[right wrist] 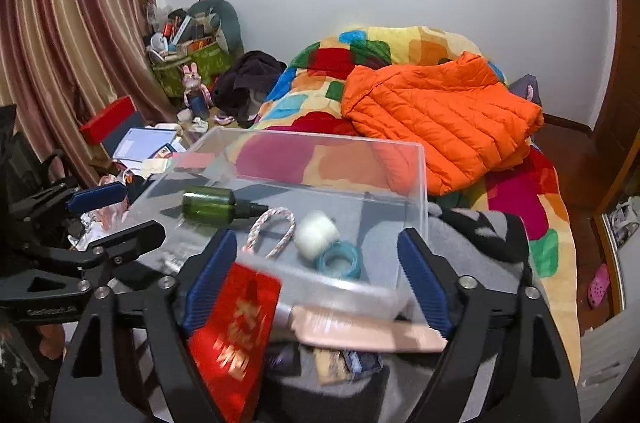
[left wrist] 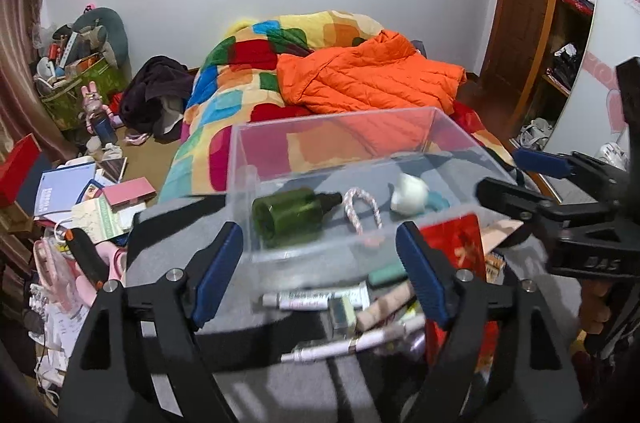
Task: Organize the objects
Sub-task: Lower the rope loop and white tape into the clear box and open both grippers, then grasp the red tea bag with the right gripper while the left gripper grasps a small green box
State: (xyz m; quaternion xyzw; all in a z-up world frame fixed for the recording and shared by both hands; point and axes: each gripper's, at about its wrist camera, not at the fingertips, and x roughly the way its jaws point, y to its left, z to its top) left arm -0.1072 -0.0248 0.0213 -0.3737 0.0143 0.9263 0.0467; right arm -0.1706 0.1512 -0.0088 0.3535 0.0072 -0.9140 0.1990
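Note:
A clear plastic box (left wrist: 240,159) (right wrist: 420,191) sits on a grey cloth on the bed. In it lie a green bottle (left wrist: 288,215) (right wrist: 212,205), a pink-white rope loop (left wrist: 362,209) (right wrist: 272,231), a white tape roll (left wrist: 408,197) (right wrist: 316,233) and a blue ring (right wrist: 340,259). My left gripper (left wrist: 320,271) is open and empty above loose tubes and pens (left wrist: 316,301). My right gripper (right wrist: 320,283) is open above a red envelope (right wrist: 236,335) (left wrist: 452,247) and a beige tube (right wrist: 360,329); nothing is held.
A patchwork quilt (left wrist: 240,79) and an orange jacket (left wrist: 368,75) (right wrist: 436,115) lie on the bed behind the box. Books, boxes and bags clutter the floor at left (left wrist: 72,191). A wooden shelf (left wrist: 568,23) stands at right.

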